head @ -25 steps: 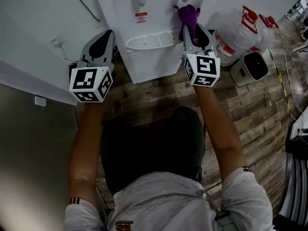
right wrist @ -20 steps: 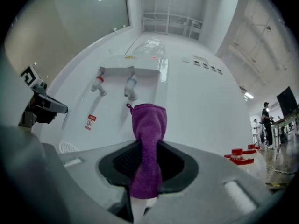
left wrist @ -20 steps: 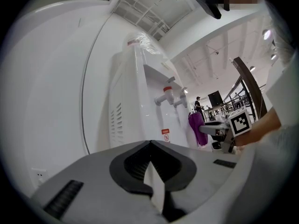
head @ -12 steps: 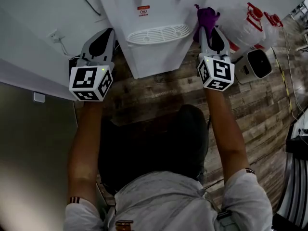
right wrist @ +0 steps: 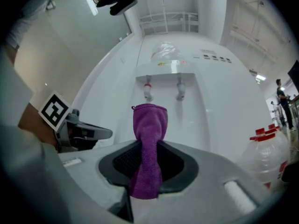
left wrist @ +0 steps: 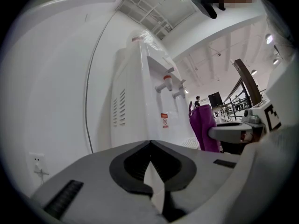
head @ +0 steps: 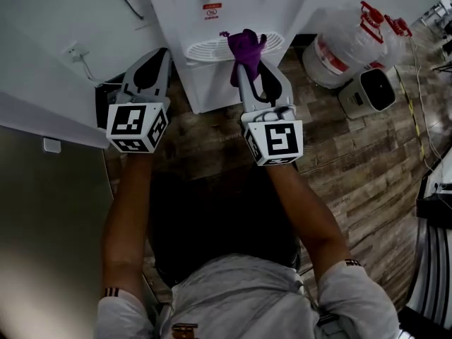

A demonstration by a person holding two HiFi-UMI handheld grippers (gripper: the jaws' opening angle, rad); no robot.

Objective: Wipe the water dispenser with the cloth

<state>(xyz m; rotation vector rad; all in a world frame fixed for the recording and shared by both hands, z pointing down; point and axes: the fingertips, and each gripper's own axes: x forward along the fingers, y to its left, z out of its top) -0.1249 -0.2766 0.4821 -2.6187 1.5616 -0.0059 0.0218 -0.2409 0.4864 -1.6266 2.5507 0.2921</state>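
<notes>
The white water dispenser (head: 212, 20) stands against the wall, with its drip tray grille (head: 208, 49) facing me. My right gripper (head: 247, 68) is shut on a purple cloth (head: 245, 46), which sticks up from the jaws in front of the grille's right part. In the right gripper view the purple cloth (right wrist: 149, 125) hangs between the jaws of the right gripper (right wrist: 147, 148), below the two taps (right wrist: 148, 91). My left gripper (head: 151, 56) is shut and holds nothing, beside the dispenser's left side. The left gripper view shows the left gripper (left wrist: 150, 144) facing the dispenser's side panel (left wrist: 135, 101).
A large water bottle (head: 346, 41) with a red cap lies right of the dispenser, next to a small white appliance (head: 374, 92). A wall socket (head: 74, 51) with a cable is on the left wall. The floor (head: 353, 161) is wood plank.
My right gripper carried the purple cloth from the dispenser's right edge leftward and nearer to me, to the front of the drip tray. The left gripper barely moved.
</notes>
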